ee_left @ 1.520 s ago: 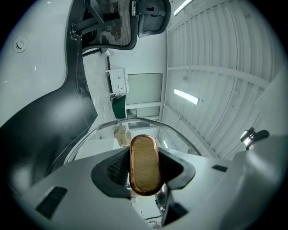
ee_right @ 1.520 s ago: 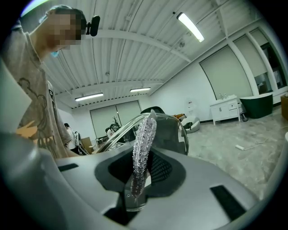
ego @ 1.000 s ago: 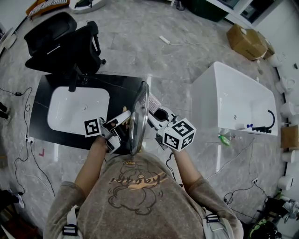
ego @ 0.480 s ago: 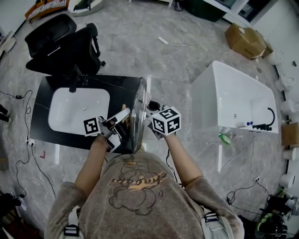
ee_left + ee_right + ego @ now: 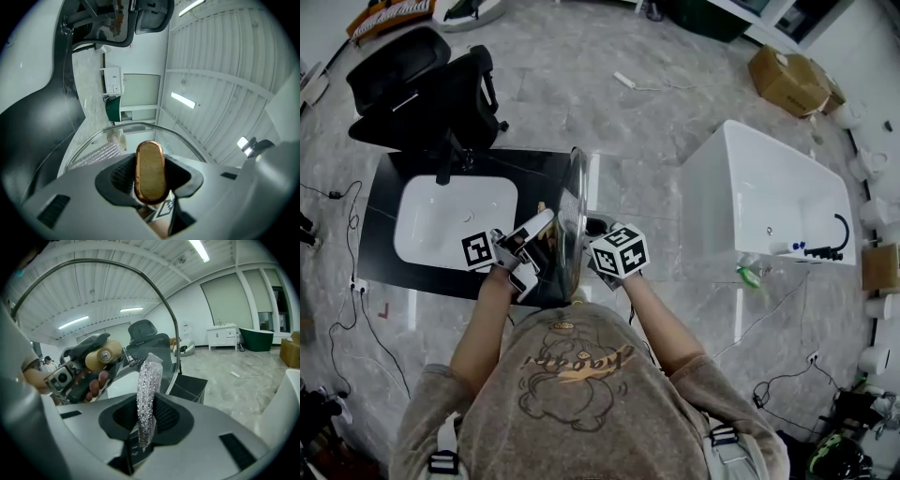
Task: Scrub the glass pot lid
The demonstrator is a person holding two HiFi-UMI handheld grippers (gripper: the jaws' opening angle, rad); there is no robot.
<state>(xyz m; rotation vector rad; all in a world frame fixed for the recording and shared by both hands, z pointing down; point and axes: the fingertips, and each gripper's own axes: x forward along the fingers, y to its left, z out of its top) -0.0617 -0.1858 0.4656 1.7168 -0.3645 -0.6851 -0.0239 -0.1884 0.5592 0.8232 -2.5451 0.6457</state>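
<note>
Separating left tool (image 5: 544, 240) from right tool's (image 5: 593, 238) scrubber (image 5: 147, 390): lid (image 5: 572, 199).

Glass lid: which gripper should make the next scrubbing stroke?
Right. The right gripper is shut on the silvery scrubber, right beside the glass lid. The left gripper is shut on the lid's wooden knob, holding the lid up on edge, so it is probably best left as the support.
</note>
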